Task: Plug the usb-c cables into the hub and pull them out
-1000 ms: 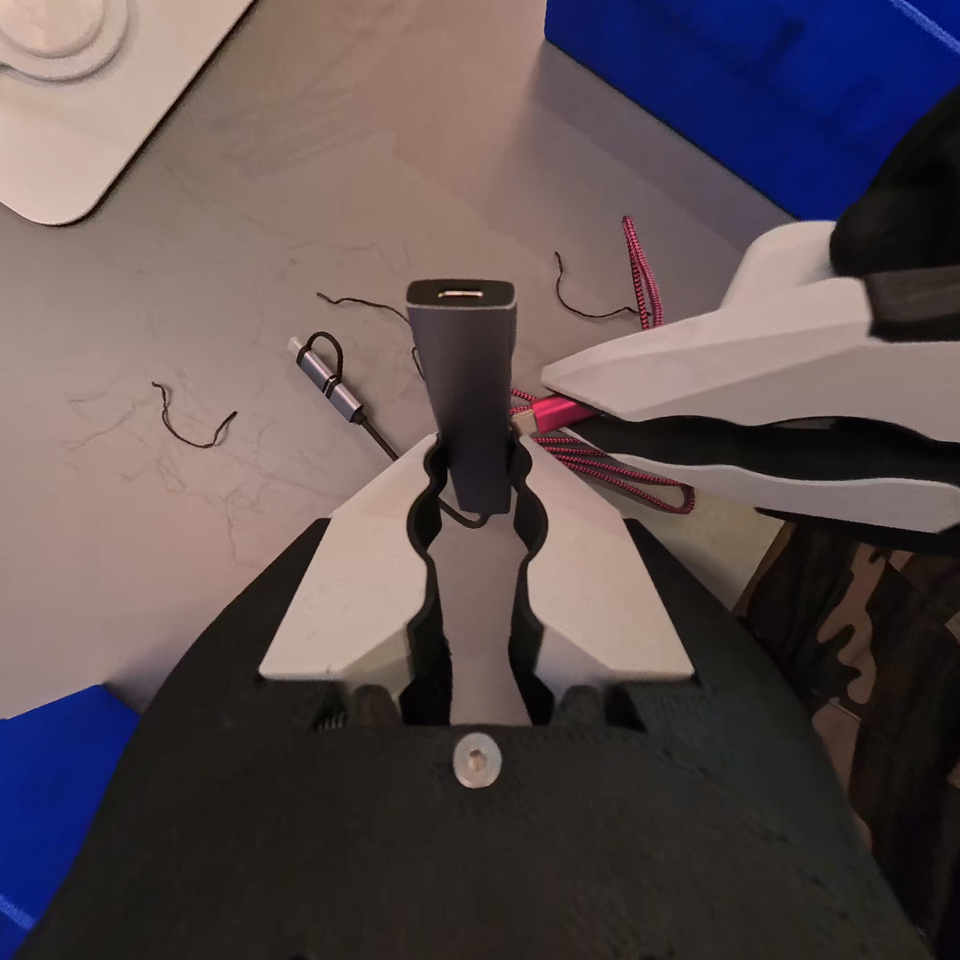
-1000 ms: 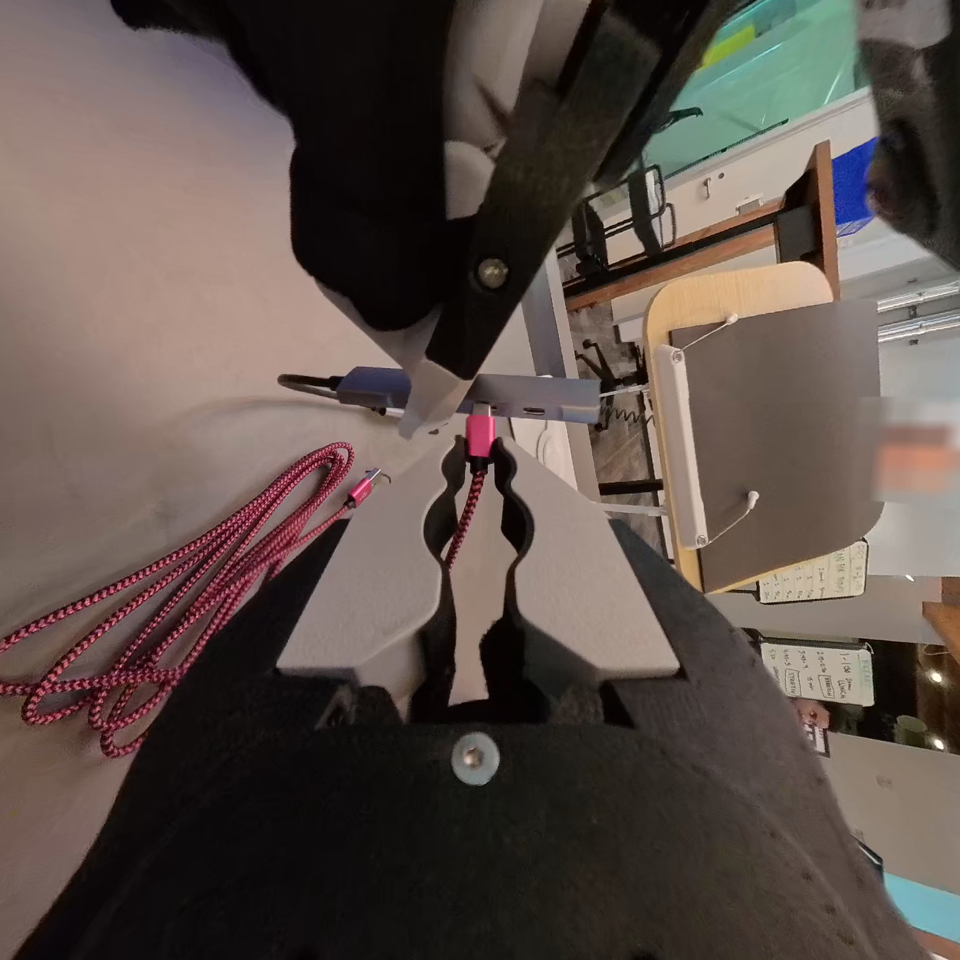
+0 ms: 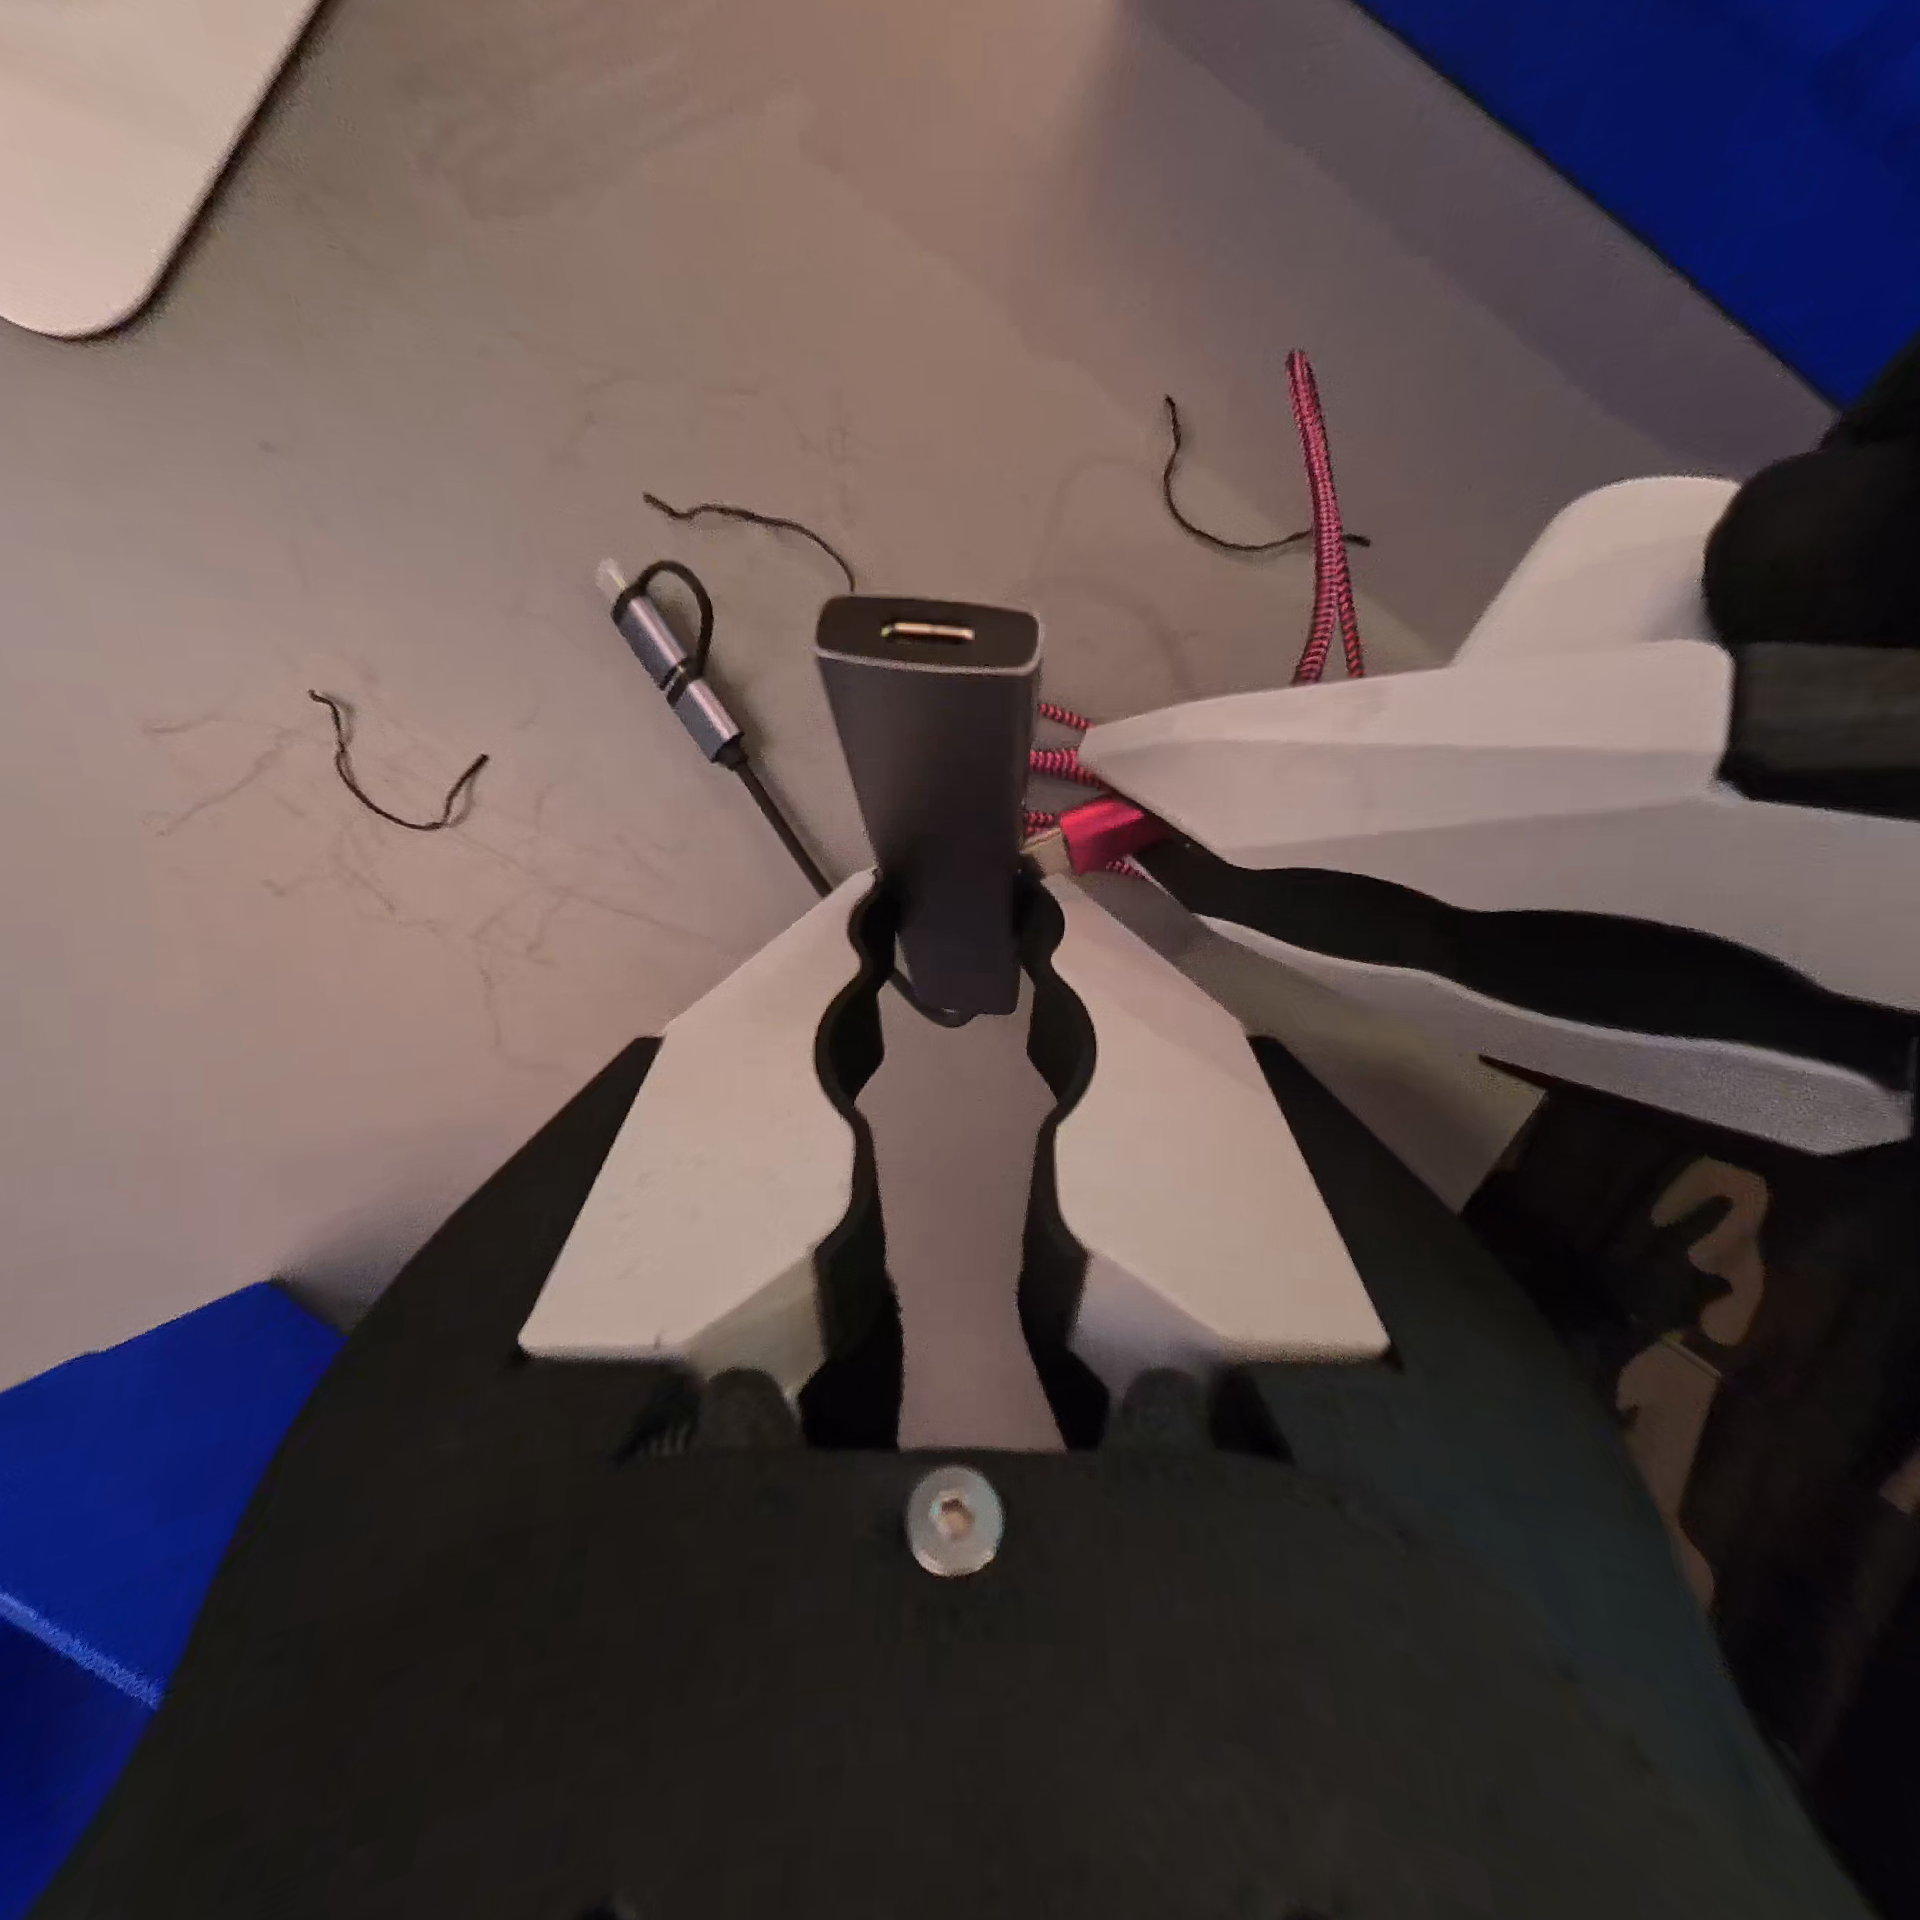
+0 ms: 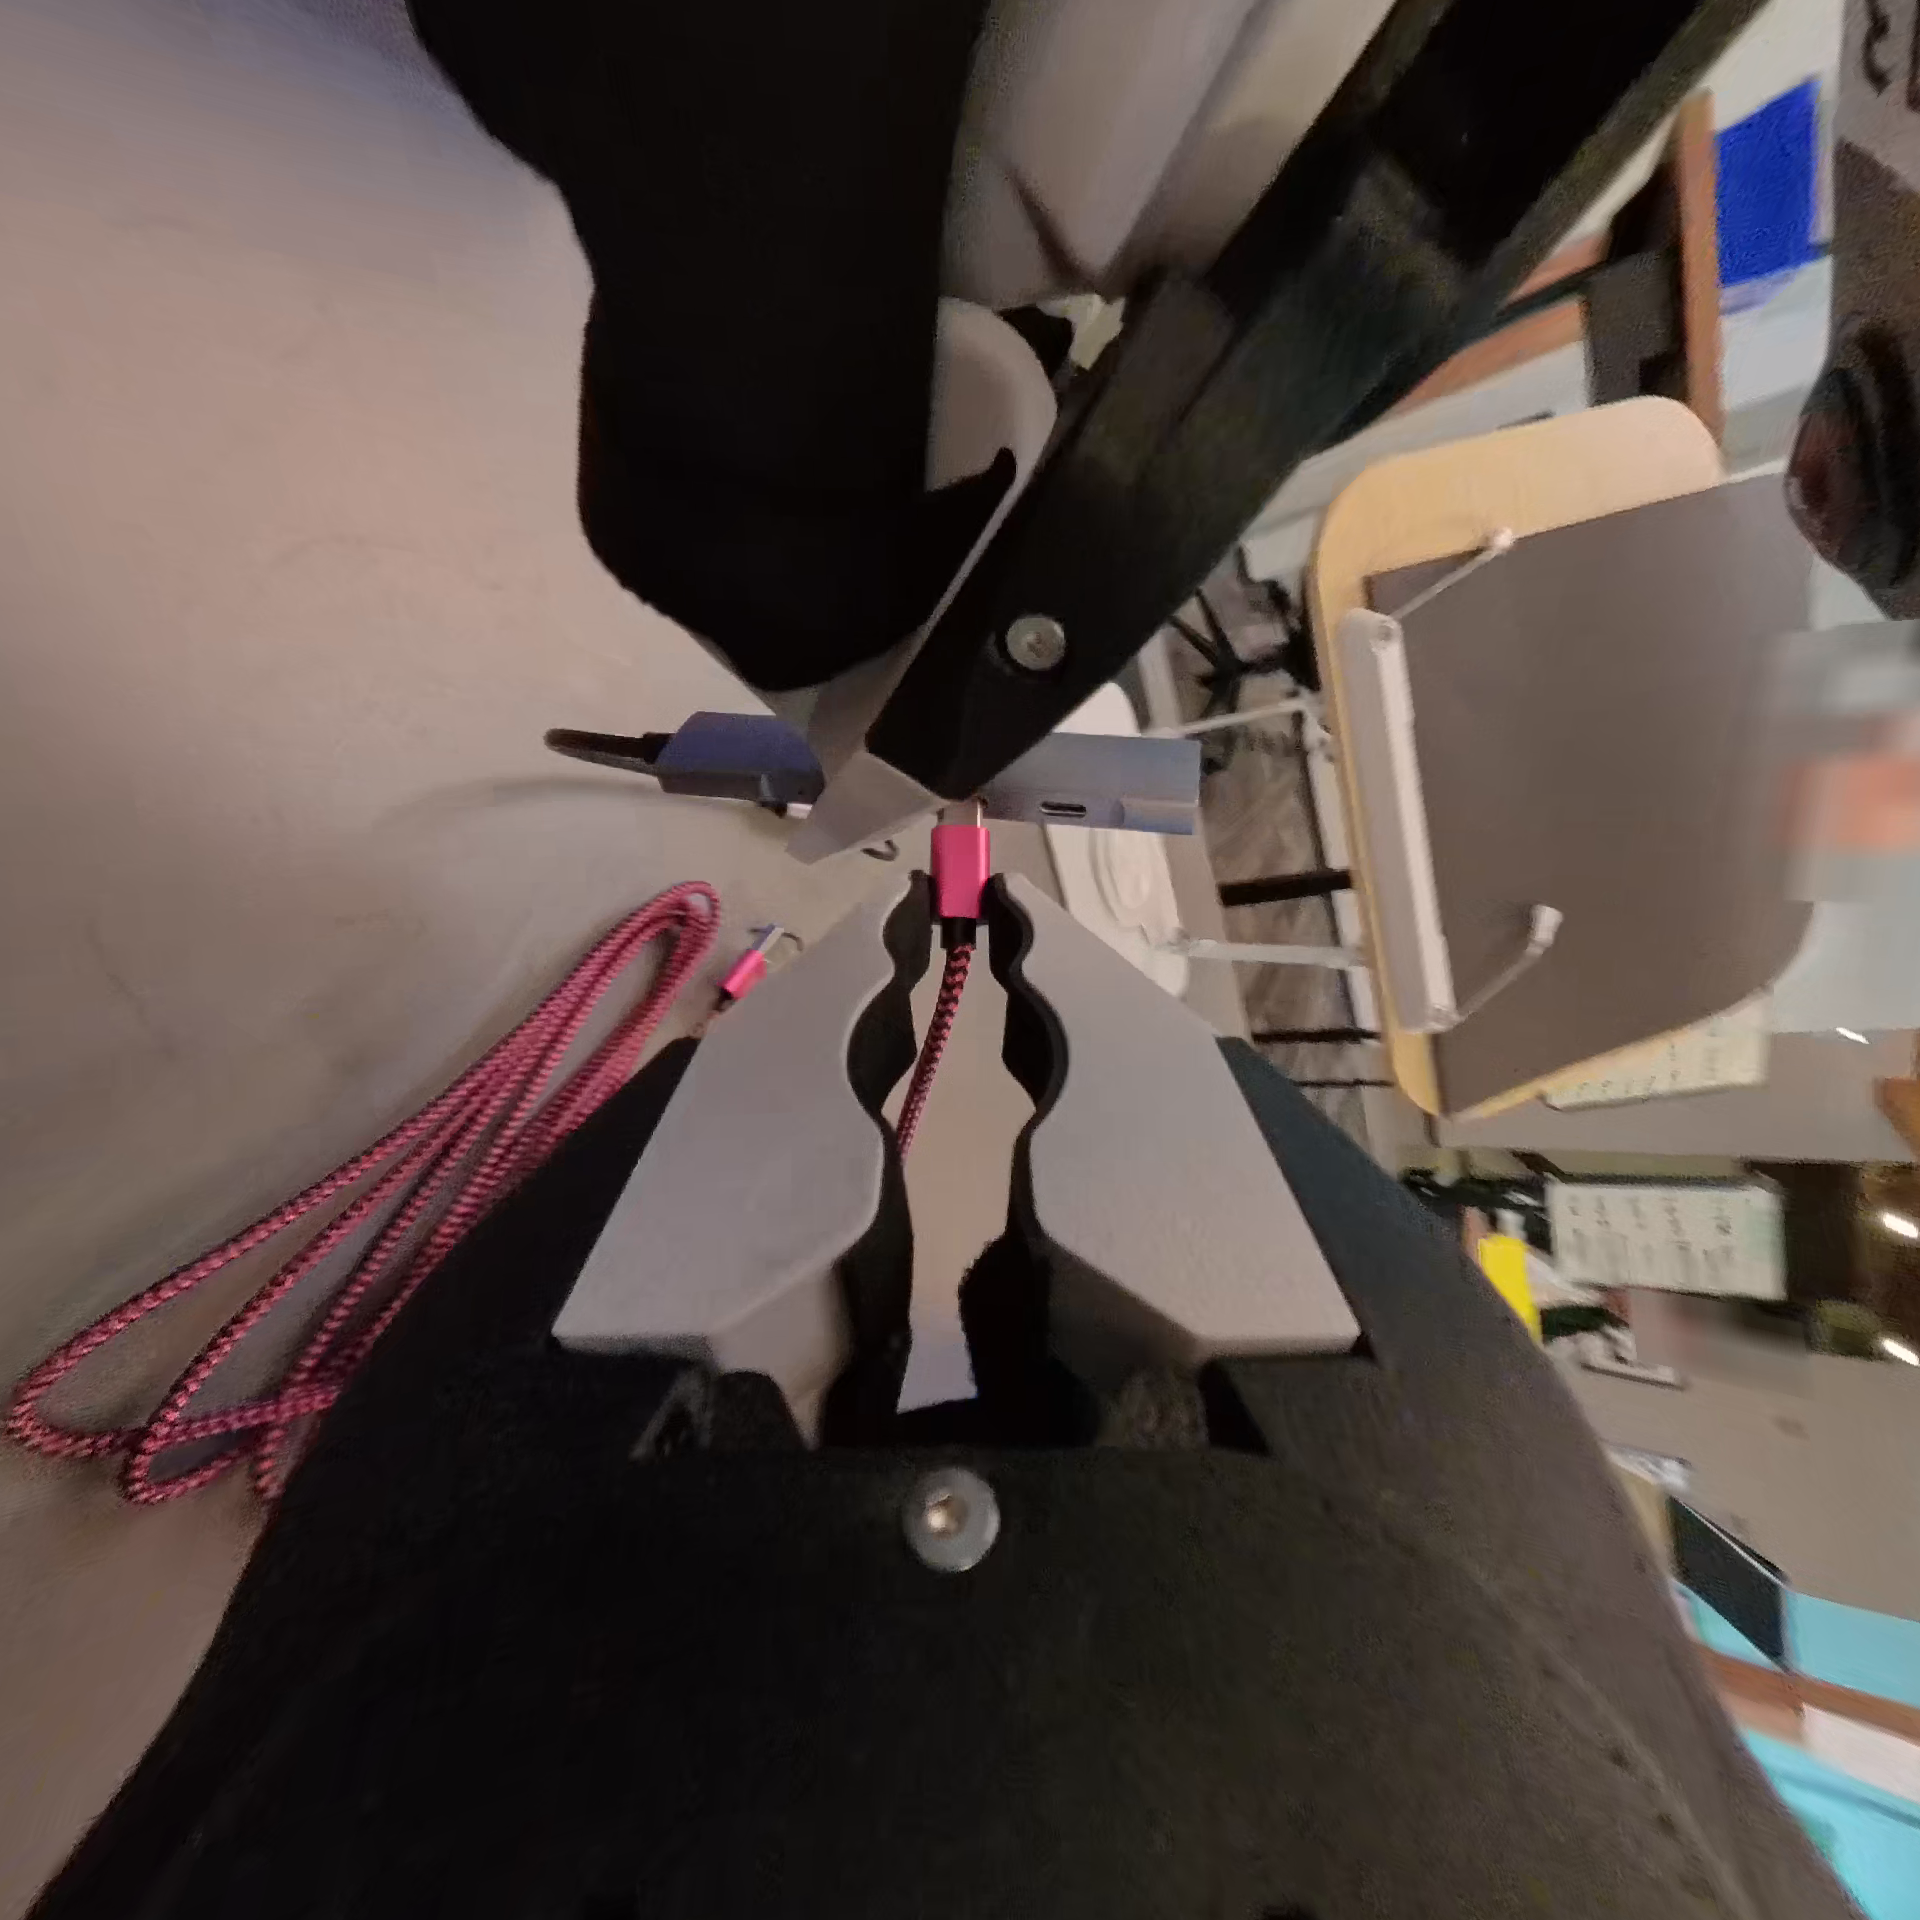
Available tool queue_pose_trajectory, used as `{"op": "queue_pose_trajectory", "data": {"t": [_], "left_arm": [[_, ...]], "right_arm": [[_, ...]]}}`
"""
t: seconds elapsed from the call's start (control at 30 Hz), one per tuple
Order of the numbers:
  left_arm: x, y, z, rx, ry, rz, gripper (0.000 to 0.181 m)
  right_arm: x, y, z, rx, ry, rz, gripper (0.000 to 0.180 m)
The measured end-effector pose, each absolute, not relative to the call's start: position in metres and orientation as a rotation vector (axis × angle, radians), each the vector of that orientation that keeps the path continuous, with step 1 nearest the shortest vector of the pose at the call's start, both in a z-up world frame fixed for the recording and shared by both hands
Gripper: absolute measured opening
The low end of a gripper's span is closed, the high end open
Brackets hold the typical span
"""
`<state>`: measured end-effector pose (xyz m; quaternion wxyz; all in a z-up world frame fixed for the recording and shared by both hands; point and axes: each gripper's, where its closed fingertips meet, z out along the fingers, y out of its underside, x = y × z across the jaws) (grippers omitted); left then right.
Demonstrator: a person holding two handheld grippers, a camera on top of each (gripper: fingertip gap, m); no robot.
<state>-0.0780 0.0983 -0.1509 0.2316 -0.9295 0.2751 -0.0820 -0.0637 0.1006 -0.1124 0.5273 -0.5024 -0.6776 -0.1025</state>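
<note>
My left gripper (image 3: 951,899) is shut on the lower end of a grey USB hub (image 3: 935,790), held upright above the grey table (image 3: 436,436); a port on its end face points at the camera. The hub's own cable with a grey connector (image 3: 670,665) lies to its left. My right gripper (image 4: 956,894) is shut on the pink USB-C plug (image 4: 958,868) of a pink braided cable (image 4: 364,1143). The plug's metal tip meets the hub (image 4: 1091,784) at a side port, partly bared. In the left wrist view the right gripper (image 3: 1127,821) comes in from the right with the plug (image 3: 1101,836).
The cable's other pink plug (image 4: 753,966) lies loose on the table. Blue bins stand at the back right (image 3: 1662,156) and near left (image 3: 104,1507). A white device (image 3: 104,156) sits at the far left. Black thread scraps (image 3: 400,779) lie about. There is about 4 cm between the tips of the two grippers.
The pink plug has drawn back slightly from the hub's side, so its metal tip now shows. Both grippers stay shut; the left one has shifted a little over the table.
</note>
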Motion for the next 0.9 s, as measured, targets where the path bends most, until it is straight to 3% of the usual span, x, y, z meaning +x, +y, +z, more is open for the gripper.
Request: {"op": "queue_pose_trajectory", "data": {"t": [0.3,0.4,0.5,0.57,0.7,0.8,0.9], "left_arm": [[-0.074,0.096,-0.207,-2.712,0.851,-0.306,0.022],[-0.070,0.099,-0.220,-2.708,0.844,-0.390,0.035],[-0.060,0.099,-0.209,-2.623,0.726,-0.688,0.049],[-0.050,0.101,-0.179,-2.436,0.623,-0.962,0.049],[-0.045,0.099,-0.125,-2.098,0.465,-1.396,0.035],[-0.034,0.091,-0.121,-2.055,0.473,-1.523,0.027],[-0.033,0.090,-0.110,-1.959,0.432,-1.615,0.005]], "right_arm": [[-0.053,0.106,-0.142,-1.408,-1.602,0.267,0.008],[-0.051,0.105,-0.144,-1.441,-1.556,0.411,0.008],[-0.046,0.111,-0.145,-1.436,-1.526,0.449,0.008],[-0.046,0.110,-0.142,-1.423,-1.503,0.510,0.008],[-0.047,0.107,-0.134,-1.348,-1.490,0.521,0.008],[-0.051,0.100,-0.125,-1.294,-1.481,0.553,0.008],[-0.051,0.096,-0.118,-1.251,-1.481,0.555,0.008]]}}
